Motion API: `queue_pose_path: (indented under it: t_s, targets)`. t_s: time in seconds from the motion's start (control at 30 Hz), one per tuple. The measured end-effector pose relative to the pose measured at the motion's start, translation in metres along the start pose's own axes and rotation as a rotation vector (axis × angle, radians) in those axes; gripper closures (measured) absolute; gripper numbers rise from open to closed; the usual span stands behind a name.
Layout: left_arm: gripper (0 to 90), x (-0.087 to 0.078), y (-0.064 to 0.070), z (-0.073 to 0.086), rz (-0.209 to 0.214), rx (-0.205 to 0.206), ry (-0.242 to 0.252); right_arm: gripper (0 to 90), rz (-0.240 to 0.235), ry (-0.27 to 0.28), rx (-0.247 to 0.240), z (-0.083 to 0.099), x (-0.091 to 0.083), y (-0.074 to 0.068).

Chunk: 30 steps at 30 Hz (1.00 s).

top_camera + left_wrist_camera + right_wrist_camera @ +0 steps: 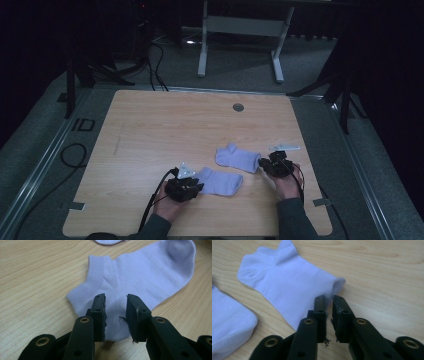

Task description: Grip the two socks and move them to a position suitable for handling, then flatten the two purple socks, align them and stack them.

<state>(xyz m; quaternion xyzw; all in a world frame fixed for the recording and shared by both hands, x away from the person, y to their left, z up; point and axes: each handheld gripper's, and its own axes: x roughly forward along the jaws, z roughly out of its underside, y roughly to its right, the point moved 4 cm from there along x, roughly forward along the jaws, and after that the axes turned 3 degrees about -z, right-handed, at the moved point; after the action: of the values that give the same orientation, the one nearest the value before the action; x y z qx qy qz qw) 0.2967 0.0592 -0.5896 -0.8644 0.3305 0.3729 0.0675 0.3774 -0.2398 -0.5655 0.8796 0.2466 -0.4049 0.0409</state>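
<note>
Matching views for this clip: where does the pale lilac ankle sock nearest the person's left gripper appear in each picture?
High view: pale lilac ankle sock lies low centre, right beside the left gripper.
Left gripper view: centre to upper right, heel between the open jaws.
Right gripper view: its toe end at the lower left edge.
Shared landmark: the second lilac sock.

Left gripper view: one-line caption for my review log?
Left gripper, jaws open, straddles the heel end of a lavender ankle sock lying on the wooden table.
</note>
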Motion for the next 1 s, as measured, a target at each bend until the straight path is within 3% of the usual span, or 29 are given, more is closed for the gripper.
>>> queue_pose_path:
  t_s: [0.2,0.47,0.73,0.8,1.0]
  targets:
    - [68.7,0.001,0.000,0.000,0.000,0.001,0.001,62.4,0.010,0.046,0.043,0.004,-0.004,0.004]
    - [67.8,0.001,0.000,0.000,-0.001,0.004,0.001,55.3,0.024,0.123,0.060,-0.004,-0.018,0.005]
    - [67.0,0.001,0.001,0.000,0.000,0.004,0.002,53.6,0.009,0.095,-0.011,-0.009,-0.013,-0.008]
    - [66.9,0.001,0.000,0.000,0.002,0.002,0.003,53.1,-0.001,0.088,-0.061,-0.015,-0.010,-0.016]
    - [66.7,0.000,0.001,0.000,0.000,0.004,0.002,53.2,-0.019,0.090,-0.132,-0.030,-0.009,-0.028]
